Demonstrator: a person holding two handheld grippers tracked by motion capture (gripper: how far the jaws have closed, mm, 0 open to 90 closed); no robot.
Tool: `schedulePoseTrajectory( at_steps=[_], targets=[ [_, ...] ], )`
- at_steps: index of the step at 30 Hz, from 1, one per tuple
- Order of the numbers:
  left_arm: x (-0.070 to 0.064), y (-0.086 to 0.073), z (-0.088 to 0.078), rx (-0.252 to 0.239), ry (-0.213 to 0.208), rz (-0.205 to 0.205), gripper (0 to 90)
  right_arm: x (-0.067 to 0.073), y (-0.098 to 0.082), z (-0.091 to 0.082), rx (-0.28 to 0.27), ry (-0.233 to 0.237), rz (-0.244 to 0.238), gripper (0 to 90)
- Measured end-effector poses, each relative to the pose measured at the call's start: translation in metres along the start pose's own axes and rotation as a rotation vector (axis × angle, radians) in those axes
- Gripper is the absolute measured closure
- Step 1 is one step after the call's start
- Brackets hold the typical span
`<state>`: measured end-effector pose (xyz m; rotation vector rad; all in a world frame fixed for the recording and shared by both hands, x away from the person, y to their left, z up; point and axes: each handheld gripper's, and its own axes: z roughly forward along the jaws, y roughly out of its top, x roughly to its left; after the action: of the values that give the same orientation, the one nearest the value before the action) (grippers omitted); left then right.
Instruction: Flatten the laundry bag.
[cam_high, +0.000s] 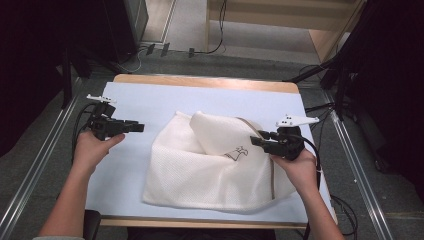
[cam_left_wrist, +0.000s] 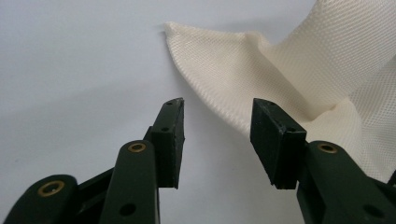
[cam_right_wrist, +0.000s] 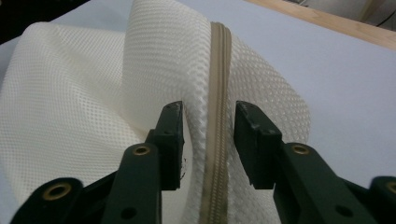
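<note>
Mesh bag half folded on the mat

The bag (cam_high: 210, 170) lies mid mat (cam_high: 130, 100), one side flopped over & puffy, not flat yet, so I think there's more folding to do. R tongs (cam_right_wrist: 208, 140) are open w/ the zip (cam_right_wrist: 217, 93) between the jaws, not pinched. L tongs (cam_left_wrist: 217, 140) are open too, nothing in them, just beside the bag's edge.

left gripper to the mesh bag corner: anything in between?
Nothing visible. In the left gripper view, bare light blue table cover lies between the open left gripper and the near corner of the white mesh bag. The high view shows the same clear gap.
</note>
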<state>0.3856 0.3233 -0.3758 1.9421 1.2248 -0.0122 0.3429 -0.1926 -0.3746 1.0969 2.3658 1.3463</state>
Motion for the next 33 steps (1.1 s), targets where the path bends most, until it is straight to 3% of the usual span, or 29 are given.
schedulePoseTrajectory(
  at_steps=[4, 8, 13, 17, 19, 20, 23, 25, 29, 30, 33],
  targets=[
    [0.000, 0.000, 0.013, 0.013, -0.011, -0.003, 53.7, -0.002, 0.004, 0.003, -0.005, -0.011, -0.018, 53.7],
    [-0.002, 0.001, 0.038, 0.065, -0.009, -0.001, 51.0, -0.007, 0.019, 0.013, 0.003, -0.001, -0.008, 52.9],
    [-0.006, 0.003, 0.067, 0.113, -0.011, 0.024, 49.1, -0.009, 0.022, 0.022, 0.020, 0.003, -0.011, 52.6],
    [-0.004, 0.001, 0.084, 0.166, -0.012, 0.008, 48.9, -0.013, 0.021, 0.032, 0.038, 0.002, -0.012, 52.9],
    [-0.003, -0.002, 0.093, 0.202, -0.025, -0.004, 52.1, -0.015, 0.020, 0.034, 0.040, -0.005, -0.002, 56.1],
    [-0.003, -0.004, 0.098, 0.243, -0.023, -0.003, 63.2, -0.016, 0.018, 0.035, 0.043, -0.003, 0.001, 63.6],
    [-0.003, -0.005, 0.100, 0.254, -0.035, -0.014, 82.8, -0.016, 0.016, 0.036, 0.050, -0.006, 0.003, 77.0],
    [-0.002, -0.004, 0.098, 0.244, -0.053, -0.012, 87.6, -0.016, 0.016, 0.035, 0.062, -0.014, 0.006, 81.4],
    [0.003, 0.000, 0.079, 0.170, -0.039, -0.020, 88.1, -0.015, 0.017, 0.029, 0.046, -0.026, -0.003, 82.4],
    [0.011, 0.000, 0.066, 0.126, -0.023, -0.036, 88.1, -0.015, 0.017, 0.027, 0.039, -0.032, -0.007, 82.4],
    [0.019, 0.000, 0.055, 0.094, -0.002, -0.055, 88.1, -0.015, 0.018, 0.022, 0.021, -0.049, -0.009, 82.4]
  ],
)
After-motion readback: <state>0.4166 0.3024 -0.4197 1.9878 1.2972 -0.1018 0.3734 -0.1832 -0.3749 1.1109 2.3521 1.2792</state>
